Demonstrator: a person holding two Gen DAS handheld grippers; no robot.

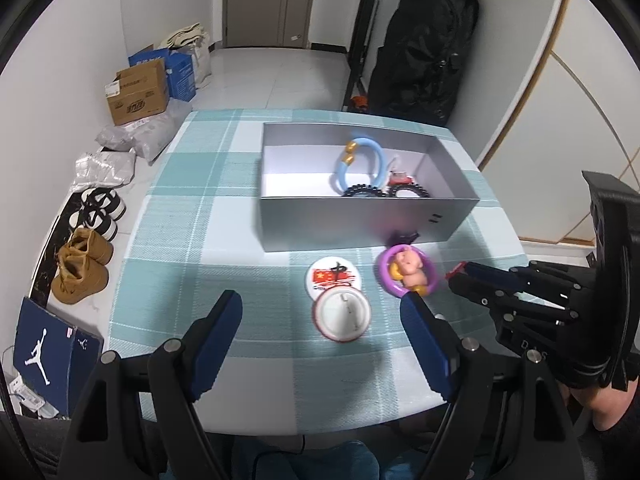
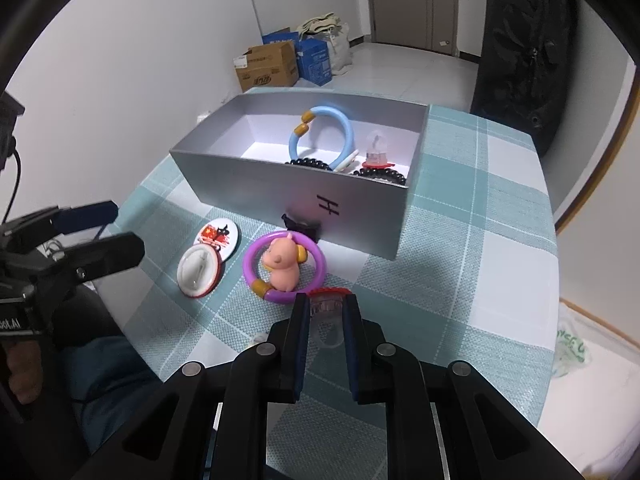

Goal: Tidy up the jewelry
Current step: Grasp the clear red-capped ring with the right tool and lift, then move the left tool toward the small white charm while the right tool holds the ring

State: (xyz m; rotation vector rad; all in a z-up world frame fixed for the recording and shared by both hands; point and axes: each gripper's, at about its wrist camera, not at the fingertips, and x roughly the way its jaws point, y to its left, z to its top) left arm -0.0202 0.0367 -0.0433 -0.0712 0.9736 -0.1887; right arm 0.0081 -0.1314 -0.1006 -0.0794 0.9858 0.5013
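Grip check: your right gripper [image 2: 328,312] is pinching a clear clip with a red trim [image 2: 329,300] just above the surface [image 2: 460,280], beside the purple ring [image 2: 285,267]. Lift straight, clear the grey box [image 2: 304,196] wall, release inside. Left gripper [image 1: 322,308] hangs spread, holding nothing.

A: so what's actually sitting on the tabletop [image 2: 460,280]? it's got a teal and white checked cloth over it.

B: a grey open box [image 2: 280,188] toward the far side. In front of it, two round badges [image 2: 208,258] touching each other, one face down. Just beside them is a purple ring [image 2: 316,266] with a little pink pig [image 2: 282,266] inside. Something small and black [image 2: 300,224] lies against the box wall, can't tell what.
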